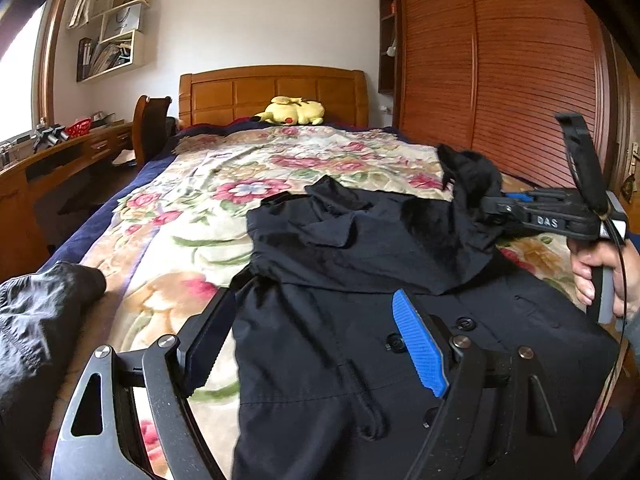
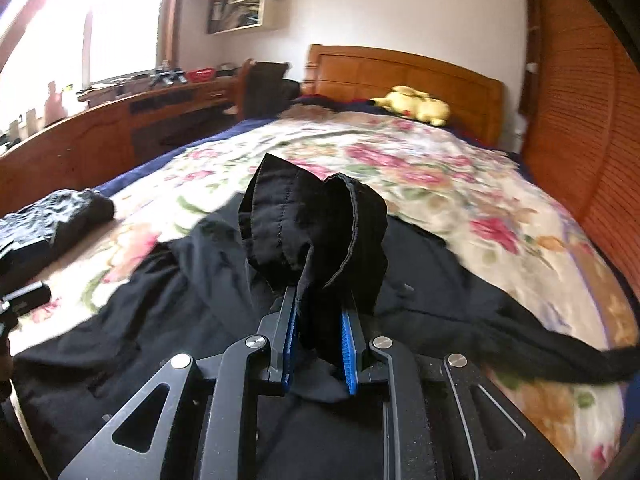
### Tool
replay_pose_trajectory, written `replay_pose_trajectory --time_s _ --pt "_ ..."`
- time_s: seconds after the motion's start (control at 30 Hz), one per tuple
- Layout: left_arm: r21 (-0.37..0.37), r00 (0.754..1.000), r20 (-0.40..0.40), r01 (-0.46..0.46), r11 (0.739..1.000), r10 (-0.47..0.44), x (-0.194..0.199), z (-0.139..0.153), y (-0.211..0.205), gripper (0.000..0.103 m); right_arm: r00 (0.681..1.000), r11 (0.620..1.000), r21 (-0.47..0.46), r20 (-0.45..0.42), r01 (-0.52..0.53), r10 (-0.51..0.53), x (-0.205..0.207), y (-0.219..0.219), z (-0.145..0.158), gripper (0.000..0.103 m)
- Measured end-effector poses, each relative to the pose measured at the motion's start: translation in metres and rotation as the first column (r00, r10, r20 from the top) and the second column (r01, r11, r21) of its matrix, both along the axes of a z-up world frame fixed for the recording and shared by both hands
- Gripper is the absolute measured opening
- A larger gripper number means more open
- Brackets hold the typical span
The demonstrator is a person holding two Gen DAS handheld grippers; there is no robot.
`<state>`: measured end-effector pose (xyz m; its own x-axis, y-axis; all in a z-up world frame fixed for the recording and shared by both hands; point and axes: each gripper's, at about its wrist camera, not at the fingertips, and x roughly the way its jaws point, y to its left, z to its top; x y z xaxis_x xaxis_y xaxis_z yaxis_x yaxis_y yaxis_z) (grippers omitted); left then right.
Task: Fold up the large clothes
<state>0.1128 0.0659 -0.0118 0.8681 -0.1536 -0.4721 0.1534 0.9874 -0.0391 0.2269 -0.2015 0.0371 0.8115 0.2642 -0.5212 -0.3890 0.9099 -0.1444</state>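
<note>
Lying spread over the near half of the bed, one large black coat (image 1: pixel 360 280) covers the floral bedspread (image 1: pixel 240 168); two dark buttons show on its front at about 5 o'clock in the left wrist view. The cloth is matte and wrinkled, with a collar flap turned over near the middle and a sleeve trailing off toward 4 o'clock in the right wrist view. Two grippers are in play. The right gripper (image 2: pixel 318 344) is clamped on a bunched fold of the coat, which rises in a dark loop above its blue pads (image 2: pixel 349 354). The left gripper (image 1: pixel 310 344) hangs over the coat with its jaws spread wide, gripping nothing. A second dark garment (image 1: pixel 44 312) lies crumpled at 9 o'clock, cut off by the frame edge, so its kind is hard to tell. One yellow plush toy (image 1: pixel 292 111) rests at 12 o'clock against the wooden headboard (image 1: pixel 272 88). One desk (image 1: pixel 60 156) stands at 10 o'clock, its clutter too small to identify. Wardrobe doors (image 1: pixel 500 60) fill 2 o'clock.
</note>
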Motion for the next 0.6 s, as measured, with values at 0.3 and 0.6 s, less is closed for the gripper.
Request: replay_pose_trajectory --time_s 0.3,0.6 --pt "0.000 1.000 0.015 0.024 1.000 -0.024 -0.002 -0.001 -0.015 0.081 0.994 0.995 0.035 -0.066 0.089 -0.087 -0.039 -0.035 -0.014 0.019" --pt "0.001 0.999 0.027 0.031 1.000 -0.031 -0.005 -0.002 -0.020 0.081 0.989 0.992 -0.029 -0.077 0.124 -0.126 -0.081 -0.042 -0.013 0.054"
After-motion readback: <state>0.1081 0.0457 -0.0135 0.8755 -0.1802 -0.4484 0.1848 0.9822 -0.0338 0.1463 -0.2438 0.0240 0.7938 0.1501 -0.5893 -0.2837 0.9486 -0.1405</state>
